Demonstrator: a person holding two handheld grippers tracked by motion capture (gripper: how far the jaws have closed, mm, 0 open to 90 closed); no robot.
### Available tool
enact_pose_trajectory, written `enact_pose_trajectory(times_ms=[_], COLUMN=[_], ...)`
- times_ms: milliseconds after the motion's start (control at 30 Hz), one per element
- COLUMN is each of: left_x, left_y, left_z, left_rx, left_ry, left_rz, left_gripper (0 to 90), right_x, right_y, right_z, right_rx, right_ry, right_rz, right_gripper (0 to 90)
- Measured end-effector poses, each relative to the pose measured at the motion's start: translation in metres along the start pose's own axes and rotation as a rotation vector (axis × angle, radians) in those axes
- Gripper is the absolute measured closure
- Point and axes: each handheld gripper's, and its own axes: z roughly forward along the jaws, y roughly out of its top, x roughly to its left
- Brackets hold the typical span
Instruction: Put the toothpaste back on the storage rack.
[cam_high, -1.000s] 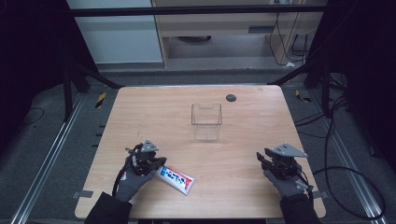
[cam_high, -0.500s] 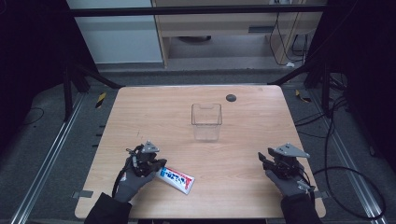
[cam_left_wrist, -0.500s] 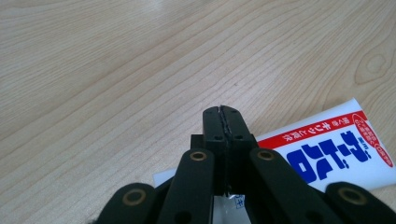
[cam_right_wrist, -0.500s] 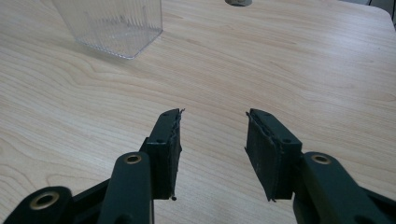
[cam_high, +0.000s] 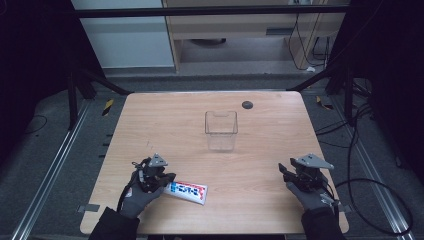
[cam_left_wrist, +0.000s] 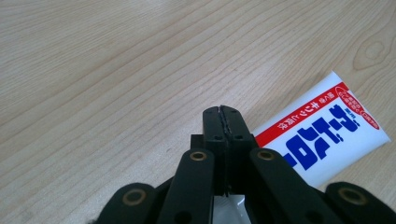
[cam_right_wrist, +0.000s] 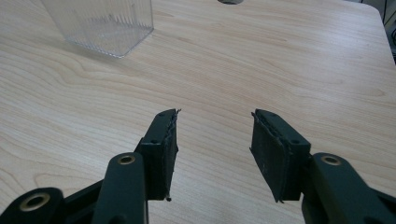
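A white tube (cam_high: 187, 191) with red and blue lettering lies flat near the table's front edge, left of centre. My left gripper (cam_high: 168, 177) rests at the tube's left end. In the left gripper view the tube (cam_left_wrist: 322, 135) runs from under the jaws off to the right, and the left gripper (cam_left_wrist: 223, 114) is shut, tips pressed together with nothing showing between them. My right gripper (cam_high: 283, 170) sits low over the table's front right. In its own view the right gripper (cam_right_wrist: 215, 140) stands open over bare wood, holding nothing.
A clear, empty plastic box (cam_high: 220, 131) stands upright at the table's middle; its corner (cam_right_wrist: 102, 23) shows at the upper left of the right gripper view. A dark round hole (cam_high: 247, 105) lies behind it. Cables trail on the floor at the right.
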Motion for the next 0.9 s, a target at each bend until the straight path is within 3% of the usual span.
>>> enact_pose_trajectory(times_ms=[700,900], left_x=[-0.002,-0.006], left_y=[-0.019,-0.022], left_z=[-0.015,-0.015], left_rx=[0.018,0.039], left_ry=[-0.009,-0.008], left_rz=[-0.019,-0.005], left_gripper=[89.5,89.5], right_x=[-0.009,-0.012], right_y=[-0.004,-0.005], right_z=[-0.001,-0.002], right_rx=[0.011,0.009], right_ry=[-0.023,-0.031], right_rz=[0.019,0.025], right_gripper=[46.6,44.9])
